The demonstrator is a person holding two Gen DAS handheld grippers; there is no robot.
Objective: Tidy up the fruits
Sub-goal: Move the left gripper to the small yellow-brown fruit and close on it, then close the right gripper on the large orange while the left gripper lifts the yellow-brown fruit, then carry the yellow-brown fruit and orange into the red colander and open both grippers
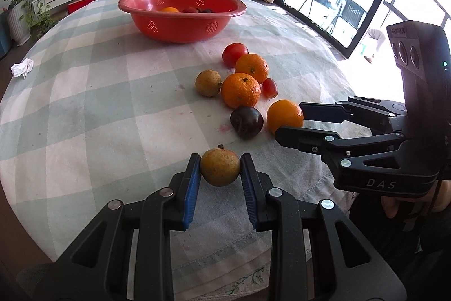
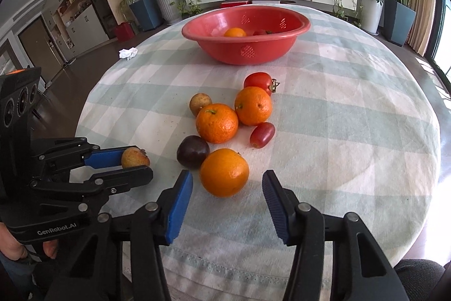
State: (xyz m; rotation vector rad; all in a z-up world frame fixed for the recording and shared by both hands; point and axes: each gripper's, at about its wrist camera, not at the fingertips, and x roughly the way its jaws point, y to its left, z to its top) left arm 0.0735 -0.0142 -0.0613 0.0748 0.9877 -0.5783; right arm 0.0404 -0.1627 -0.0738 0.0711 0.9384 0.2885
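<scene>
On the left side of the table (image 2: 352, 109), near its edge, a small brown fruit (image 1: 220, 167) is held in the left tool (image 1: 220, 169). The two blue pads are pressed against its sides, so the tool is narrow and tight on it. This fruit looks small, light and hard-skinned, but a hard squeeze could bruise it, so a soft grip across its middle is best.

Further right, a pile of loose fruit is seen in the middle of the table. Another brown fruit (image 2: 200, 104) lies at the far left of the pile. Just beside it are two bumpy oranges (image 2: 216, 123), touching each other, with a red tomato (image 2: 258, 82) behind them. A dark plum (image 2: 193, 151) and a little red fruit (image 2: 262, 134) lie nearer. The tomato and plum look soft and easy to squash.

Nearest of all is a smooth orange (image 2: 224, 172), close to the plum. The right tool (image 2: 227, 182) is set around it with its jaws partly open. The pads are not yet touching the orange in the right wrist view. The orange looks round, firm and a bit heavy, and it could roll. It should be gripped at its widest part.

At the far side of the table stands a red bowl (image 2: 293, 39). An orange and some dark red fruit are already inside it. The rest of the fruit is probably meant to go there.
</scene>
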